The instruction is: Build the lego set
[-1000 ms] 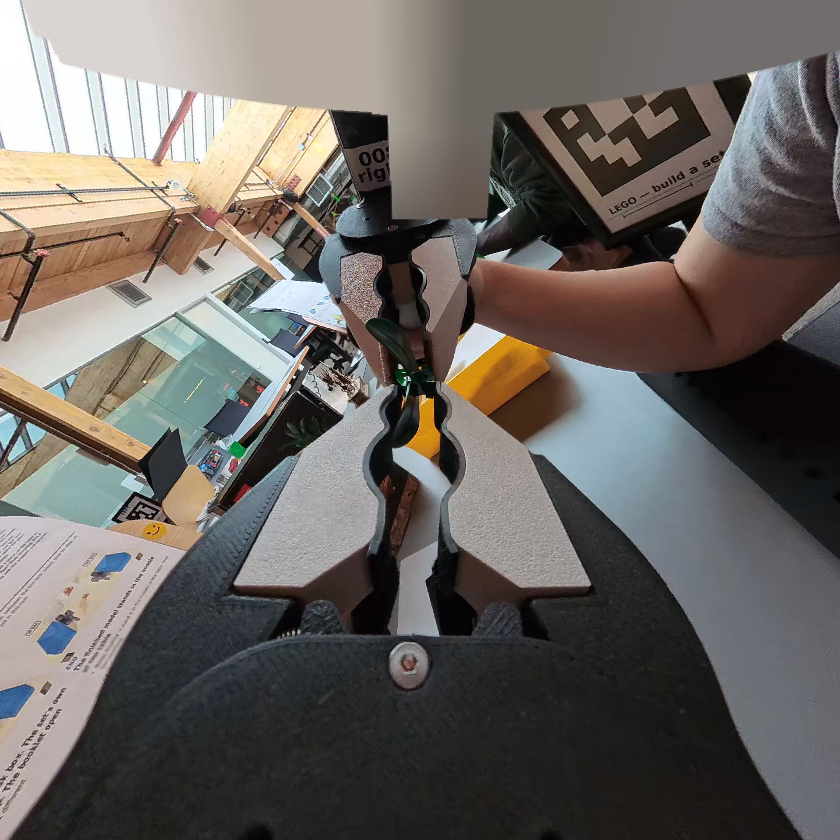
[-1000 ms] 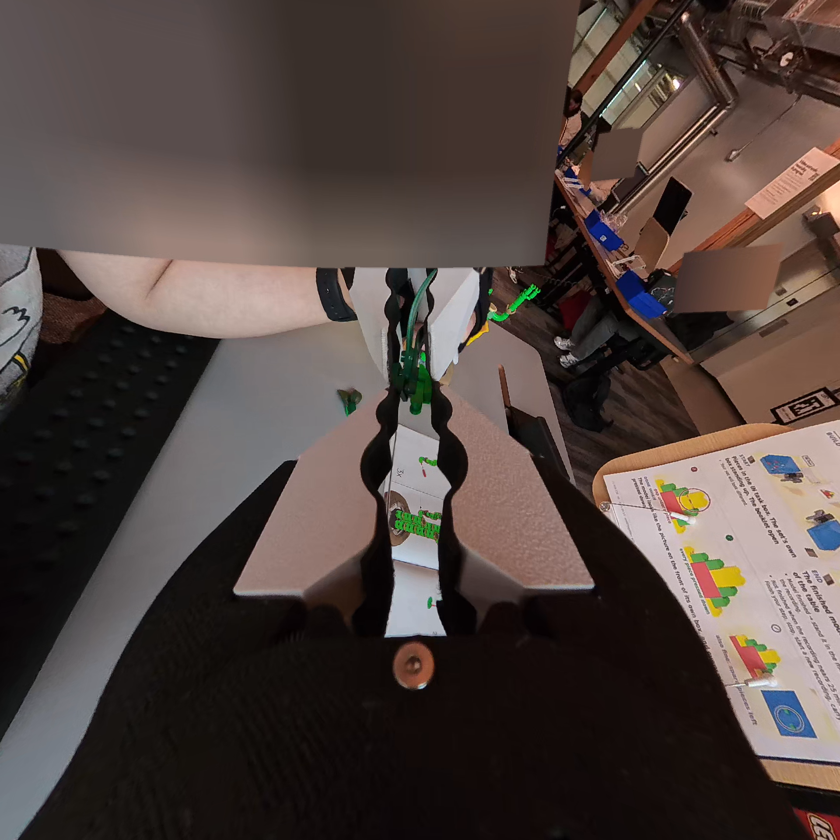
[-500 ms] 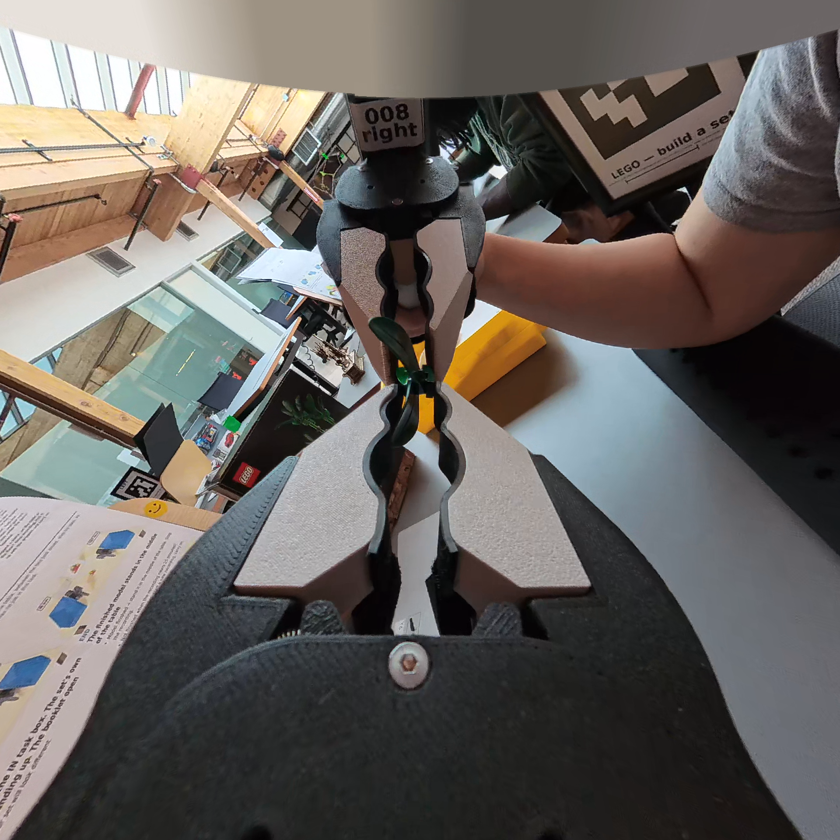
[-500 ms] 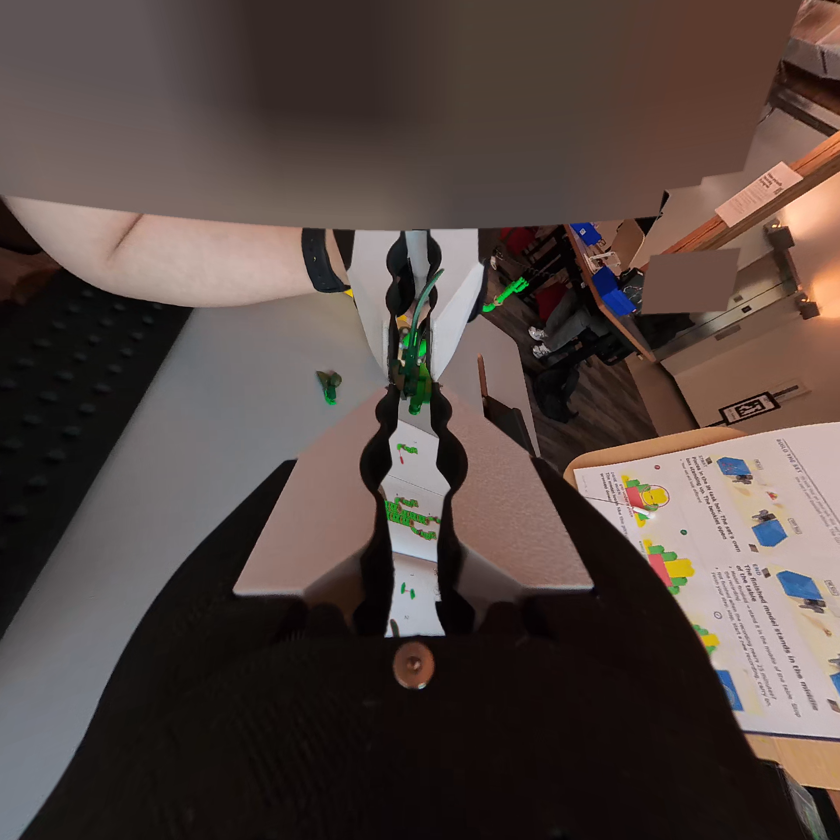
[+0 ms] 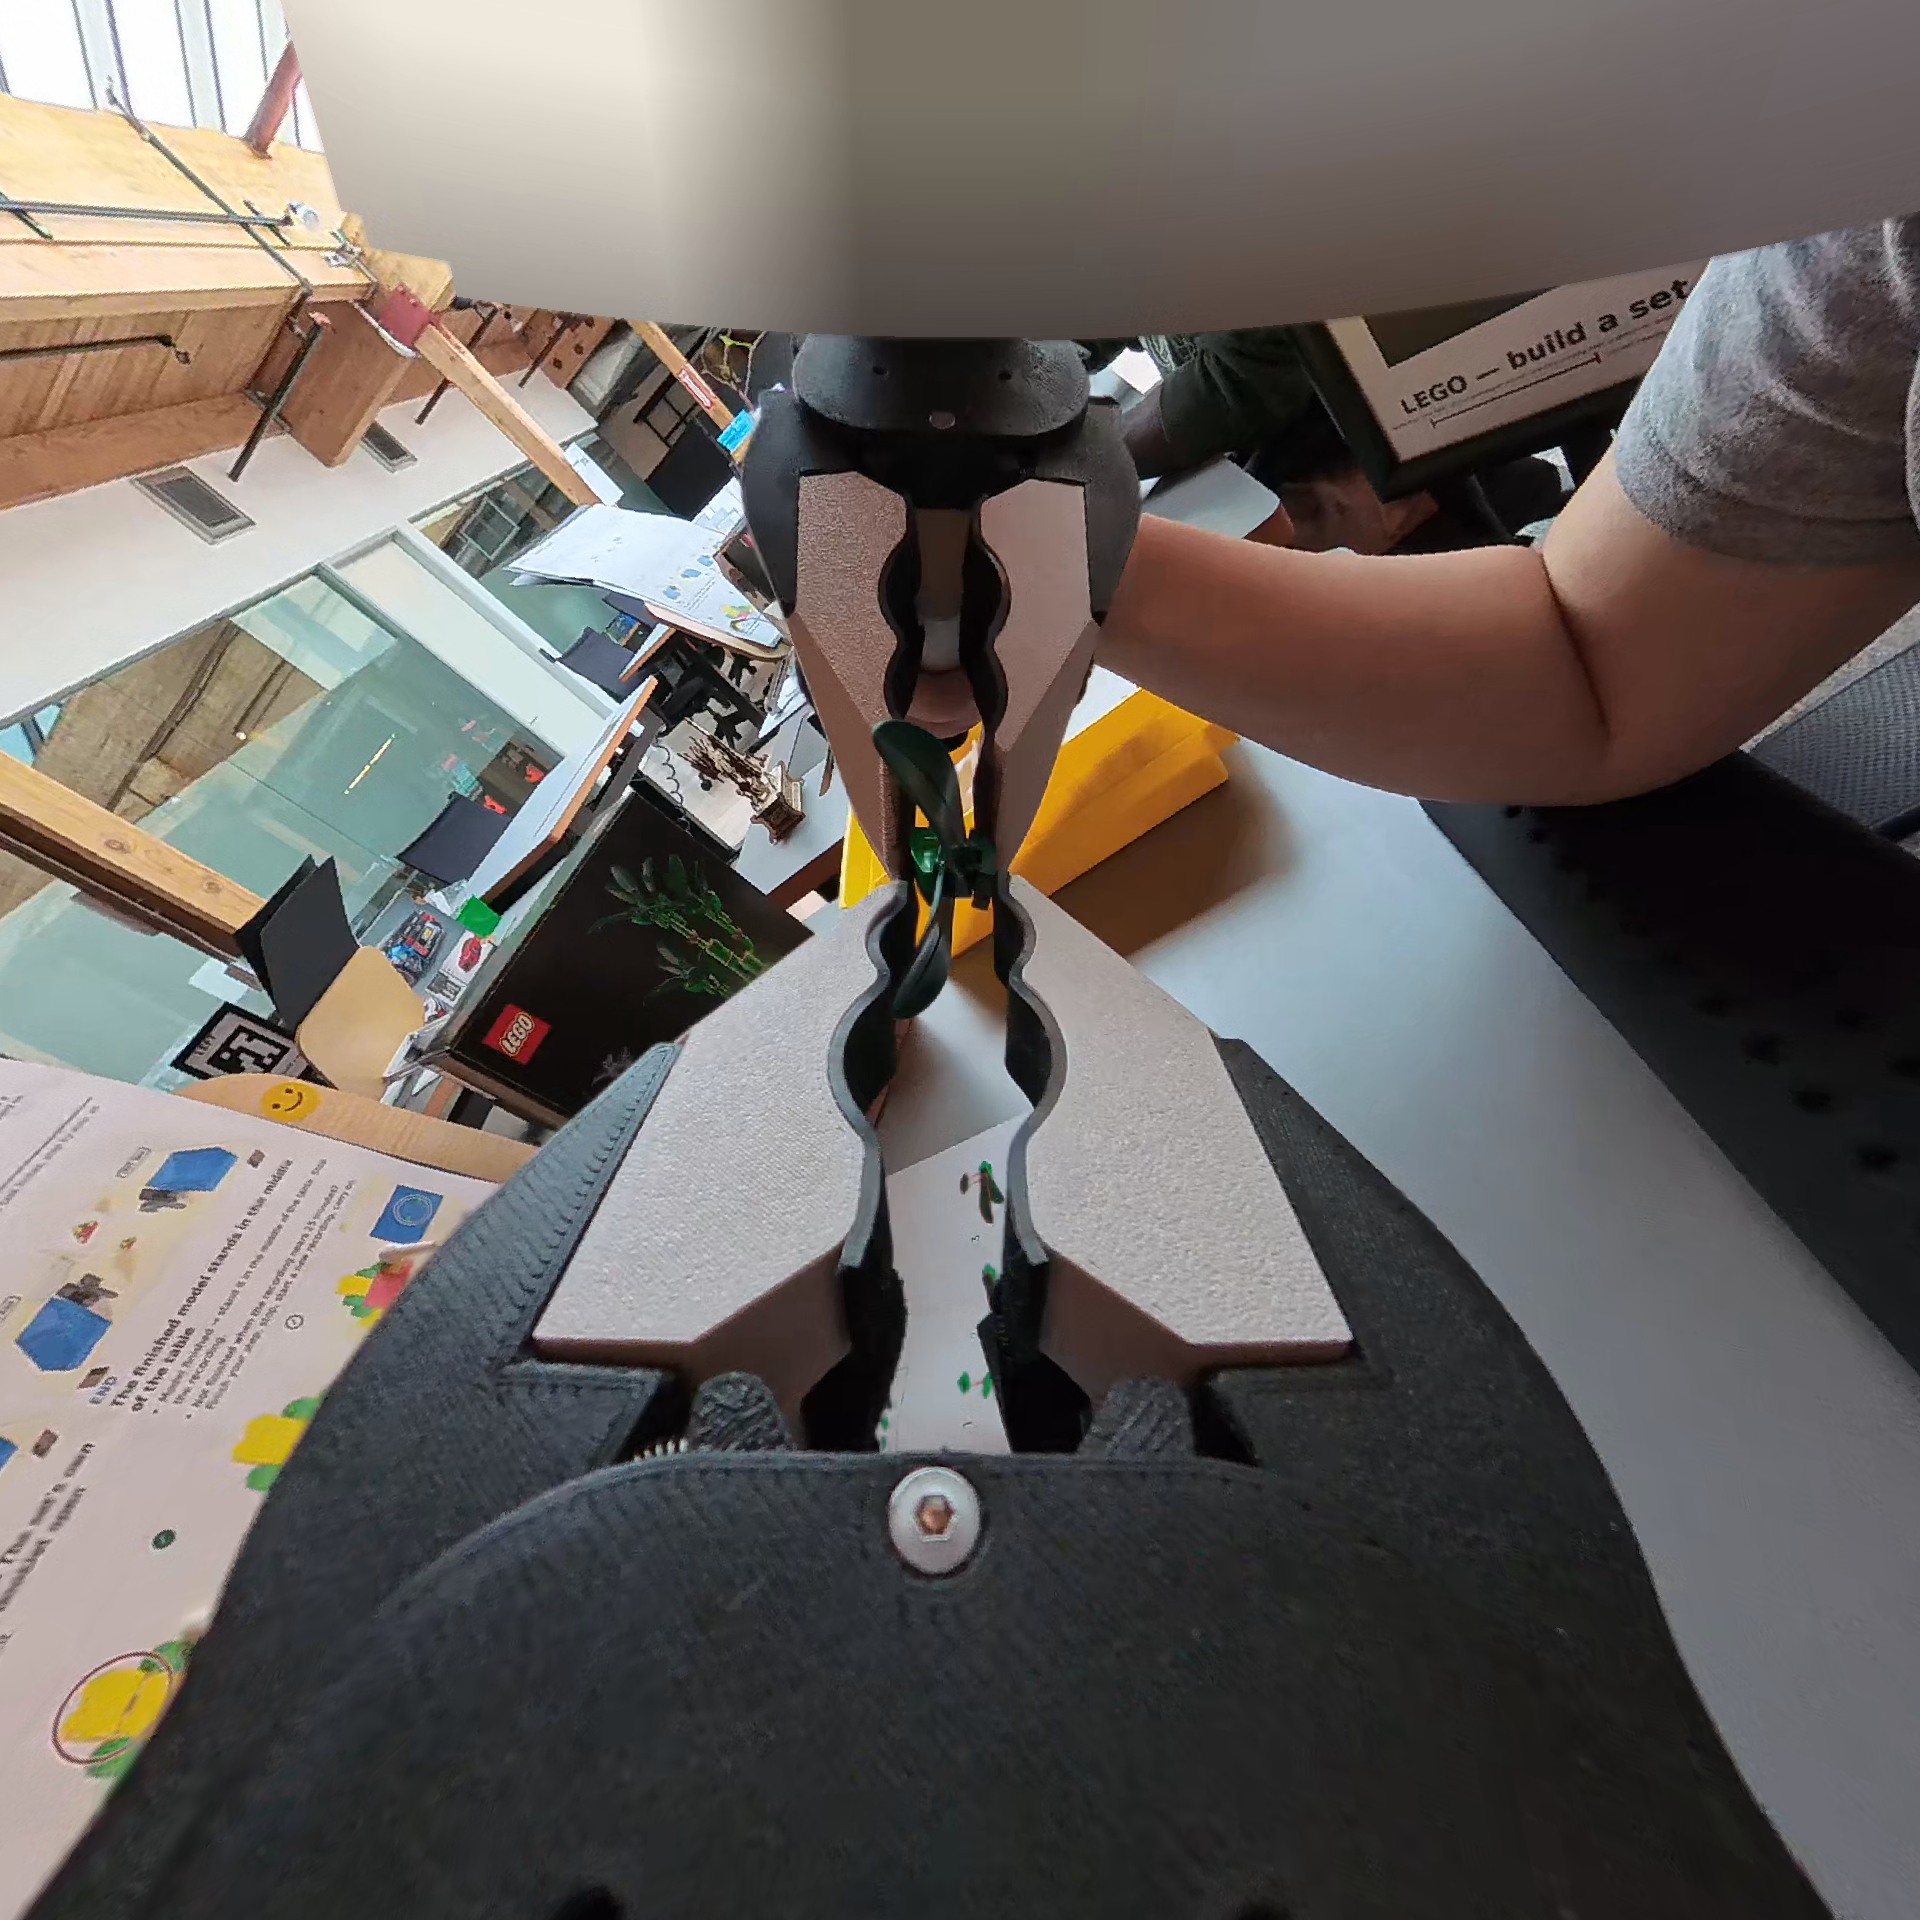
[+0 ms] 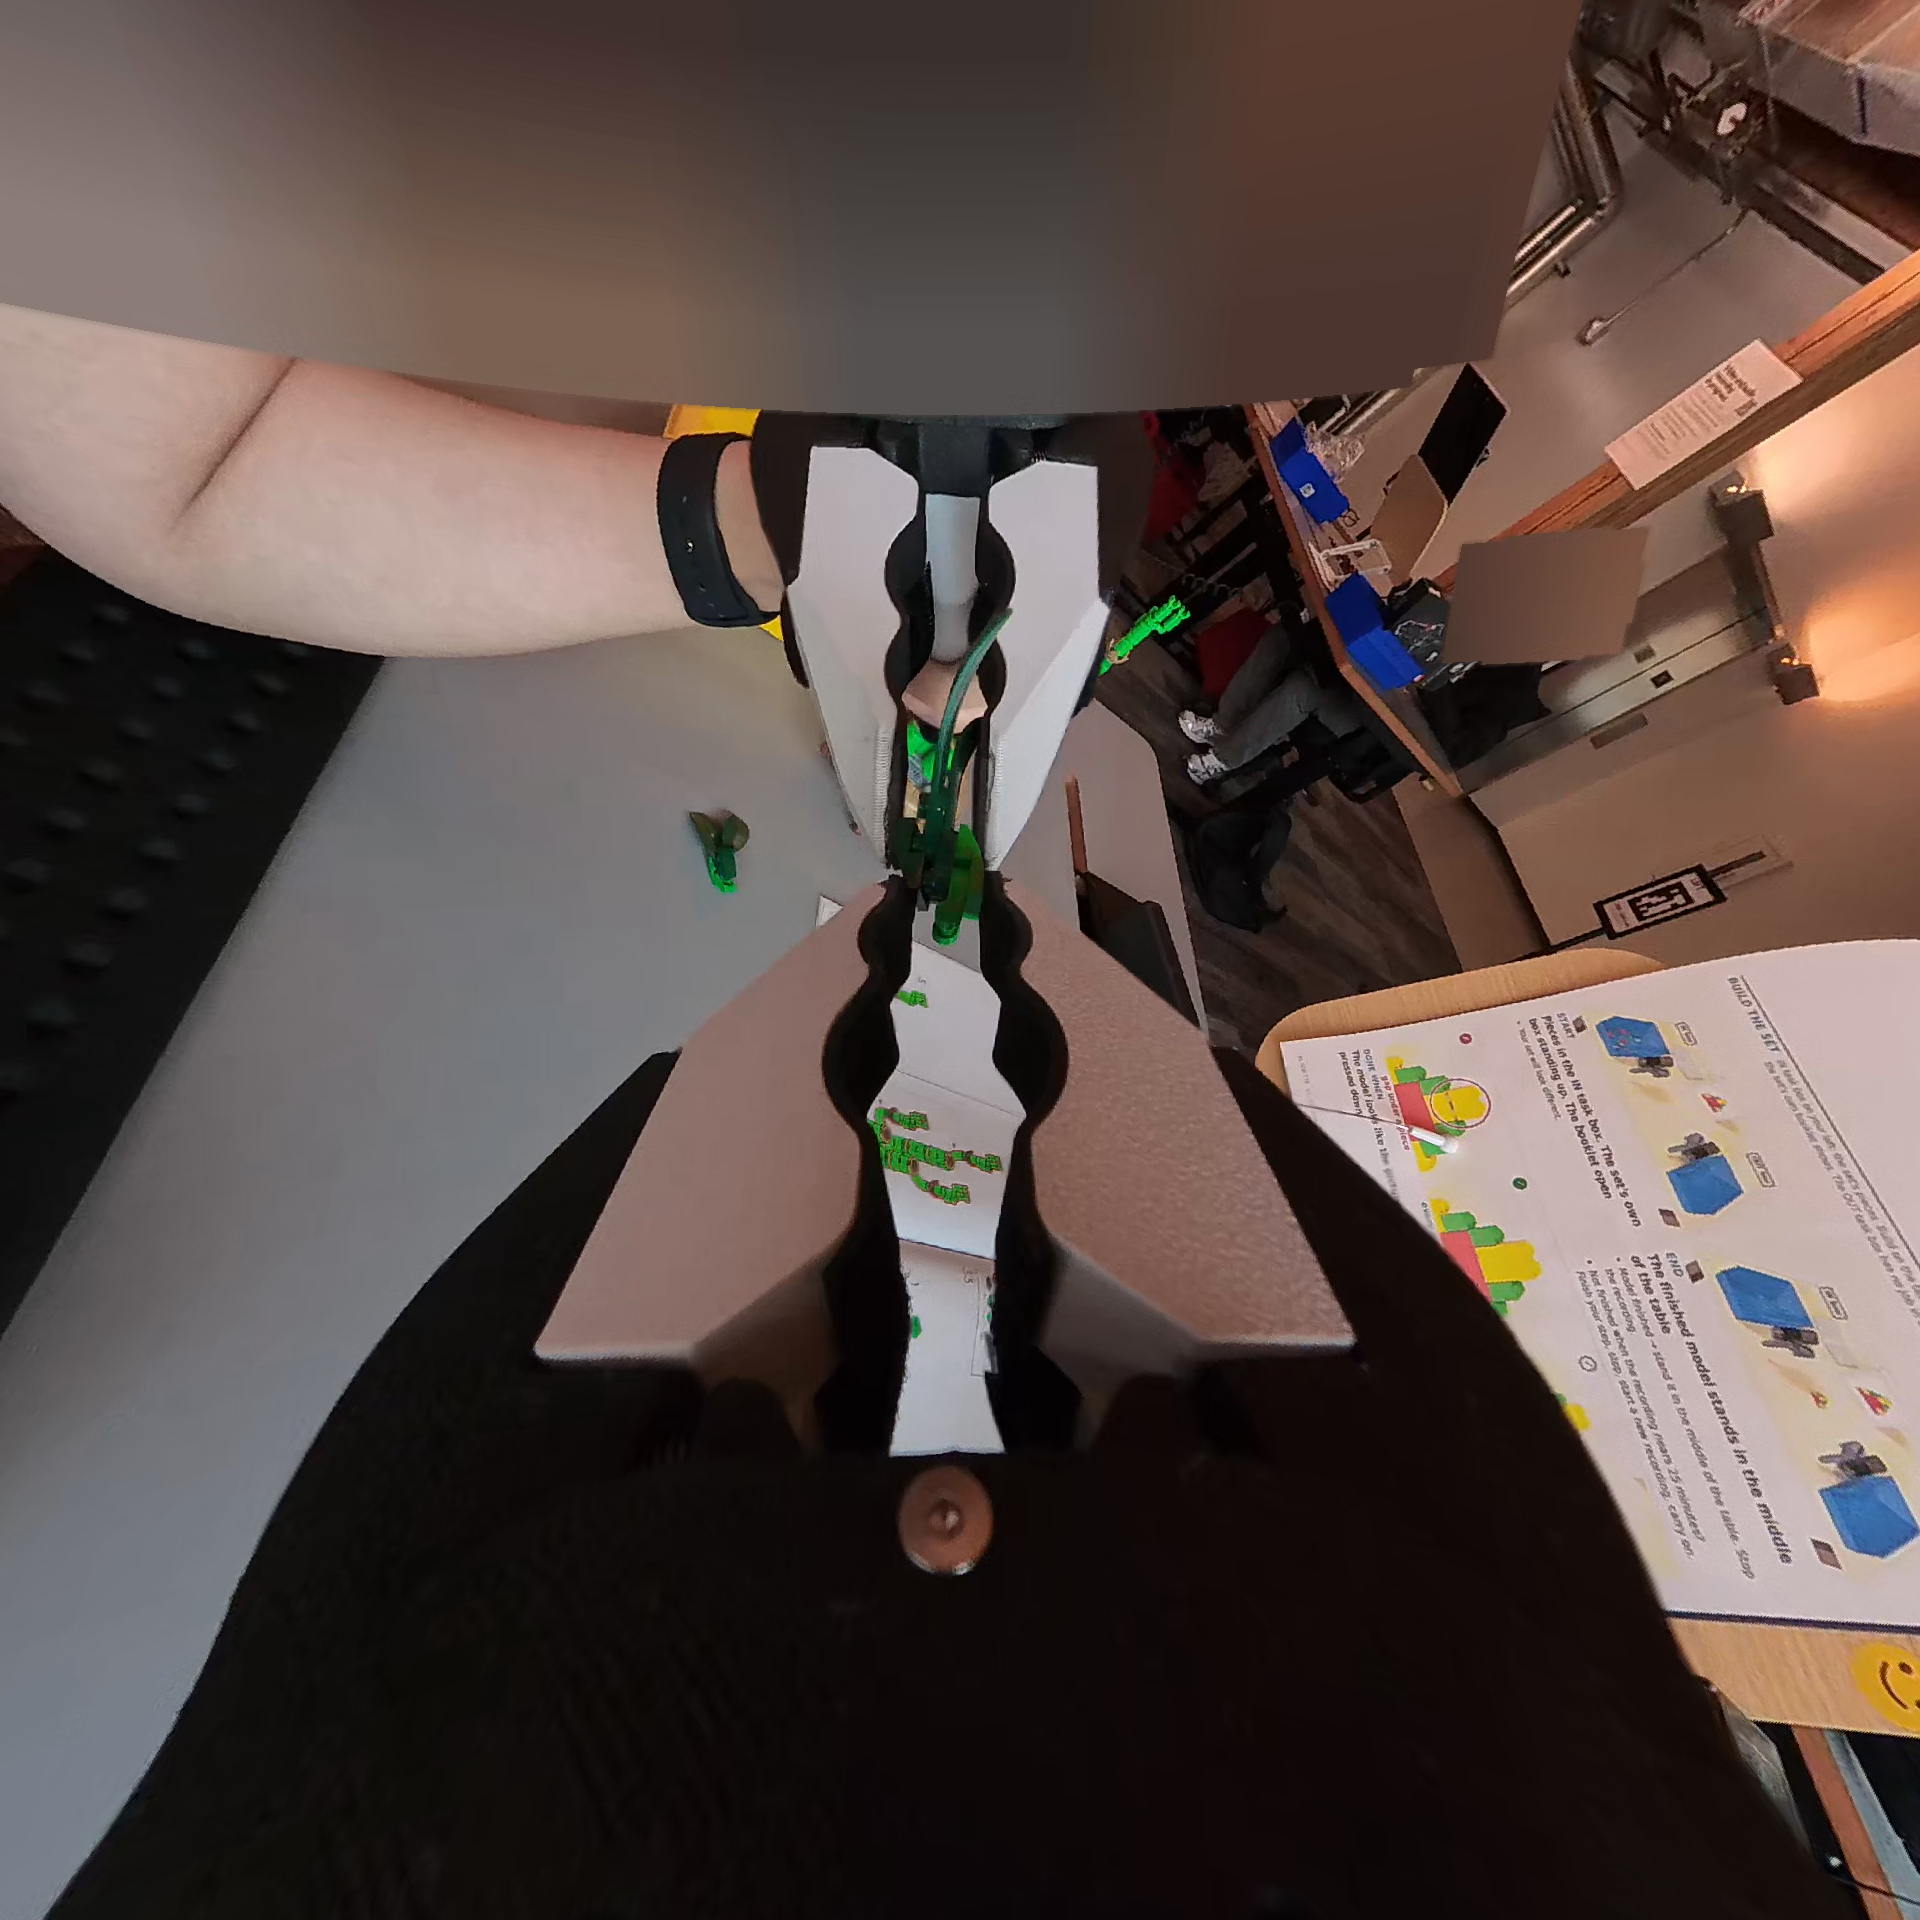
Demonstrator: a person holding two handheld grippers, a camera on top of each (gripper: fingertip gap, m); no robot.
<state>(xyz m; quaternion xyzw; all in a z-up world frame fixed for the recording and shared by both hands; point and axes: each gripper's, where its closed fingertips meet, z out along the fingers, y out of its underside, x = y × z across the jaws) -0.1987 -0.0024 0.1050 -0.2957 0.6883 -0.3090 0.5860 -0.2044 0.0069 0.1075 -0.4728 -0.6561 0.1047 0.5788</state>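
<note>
Grippers tip to tip above grey counter [image 5: 1455,1143]: left gripper [image 5: 951,894] and right gripper [image 6: 940,894], fingers narrow, both pinching small green leaf assembly [image 5: 935,831] between them. Likely risk: uneven squeeze or slight misalignment popping leaf free, dropping onto counter.

Timber beams [image 5: 135,291], glass walls [image 5: 312,707], desks [image 6: 1340,665].

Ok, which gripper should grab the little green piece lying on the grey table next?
Probably the right gripper: the small green plastic piece lies beside its fingertips in its own view, while the left gripper camera doesn't show it. Both grip the green leafy stem, so it must let go first.
</note>
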